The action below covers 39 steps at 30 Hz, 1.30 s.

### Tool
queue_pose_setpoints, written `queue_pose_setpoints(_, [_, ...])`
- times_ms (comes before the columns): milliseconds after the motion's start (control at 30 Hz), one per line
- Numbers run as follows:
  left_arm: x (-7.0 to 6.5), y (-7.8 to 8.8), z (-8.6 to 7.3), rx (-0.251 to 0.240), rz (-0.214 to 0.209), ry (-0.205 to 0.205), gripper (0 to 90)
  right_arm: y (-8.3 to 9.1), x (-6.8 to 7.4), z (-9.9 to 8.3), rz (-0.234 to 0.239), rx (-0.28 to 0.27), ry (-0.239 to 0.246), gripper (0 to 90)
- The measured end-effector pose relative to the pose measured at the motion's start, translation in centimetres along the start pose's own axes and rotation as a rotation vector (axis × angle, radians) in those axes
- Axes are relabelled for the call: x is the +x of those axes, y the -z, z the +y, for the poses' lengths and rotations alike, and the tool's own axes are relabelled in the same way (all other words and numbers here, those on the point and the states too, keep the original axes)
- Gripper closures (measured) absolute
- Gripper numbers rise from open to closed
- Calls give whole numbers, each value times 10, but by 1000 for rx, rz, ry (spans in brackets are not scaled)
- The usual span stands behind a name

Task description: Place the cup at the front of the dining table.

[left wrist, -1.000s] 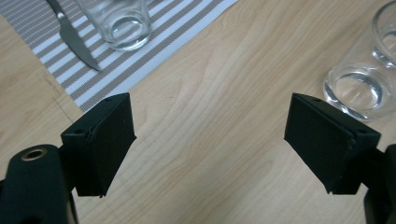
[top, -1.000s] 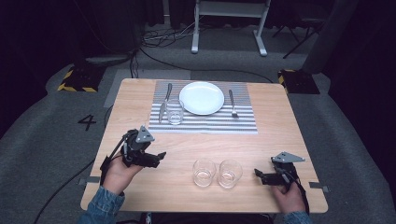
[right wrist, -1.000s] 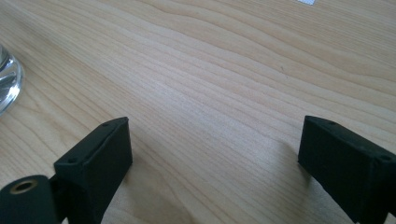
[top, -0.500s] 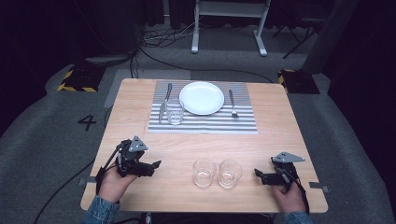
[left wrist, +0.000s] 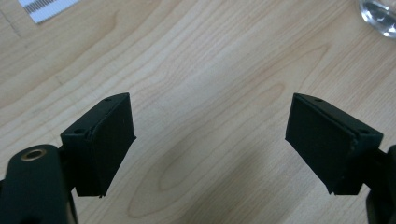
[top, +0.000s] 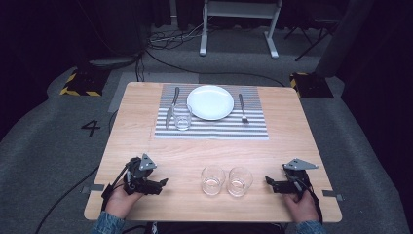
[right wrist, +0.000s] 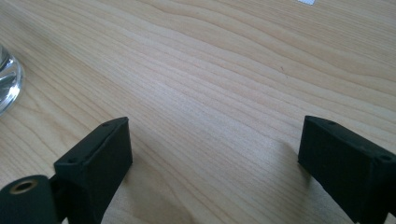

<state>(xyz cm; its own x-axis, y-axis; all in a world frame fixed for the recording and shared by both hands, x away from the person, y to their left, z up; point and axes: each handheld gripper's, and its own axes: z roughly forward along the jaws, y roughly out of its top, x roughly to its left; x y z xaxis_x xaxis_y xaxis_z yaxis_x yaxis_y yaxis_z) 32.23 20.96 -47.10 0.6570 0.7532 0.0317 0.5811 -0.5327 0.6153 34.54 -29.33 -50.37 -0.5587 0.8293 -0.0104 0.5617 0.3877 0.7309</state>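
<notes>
Two clear empty glasses stand side by side near the table's front edge, the left glass (top: 213, 180) and the right glass (top: 240, 181). My left gripper (top: 163, 184) rests on the wood at the front left, open, its jaws pointing right toward the glasses with nothing between them (left wrist: 210, 140). My right gripper (top: 269, 183) lies at the front right, open and empty (right wrist: 212, 158), jaws pointing left toward the glasses. A third glass (top: 182, 117) stands on the striped placemat (top: 214, 127) next to a knife (top: 171, 106). A glass base (right wrist: 7, 79) shows at the left edge of the right gripper view.
A white plate (top: 210, 102) sits on the placemat at the back middle, with a fork (top: 242, 108) to its right. Bare wood (top: 204, 151) lies between the placemat and the two front glasses. A glass edge (left wrist: 380, 16) peeks in at the top right of the left gripper view.
My left gripper has drawn back toward the front edge and settled low on the table. The right gripper has stayed put.
</notes>
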Motion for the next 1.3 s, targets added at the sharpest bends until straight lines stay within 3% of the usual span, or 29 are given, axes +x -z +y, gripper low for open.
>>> queue_pose_setpoints(100, [-1,-4,-3,20,-7,-10,157,0,0,0,0,0,1,98])
queue_pose_setpoints(500, [-4,-15,-14,27,-23,9,155,0,0,0,0,0,0,99])
queue_pose_setpoints(533, [-5,-15,-16,22,-40,22,155,0,0,0,0,-1,0,99])
queue_pose_setpoints(700, [-5,-17,-22,-29,-36,33,138,0,0,0,0,0,0,98])
queue_pose_setpoints(733, [-5,-19,-27,-78,-38,34,124,0,0,0,0,-1,0,99])
queue_pose_setpoints(1200, [-5,-19,-27,-75,-36,45,107,0,0,0,0,0,0,99])
queue_pose_setpoints(1267, [-6,-18,-27,-75,-10,51,106,0,0,0,0,0,0,99])
queue_pose_setpoints(1300, [-7,-19,-28,-73,-17,60,106,0,0,0,0,0,0,99])
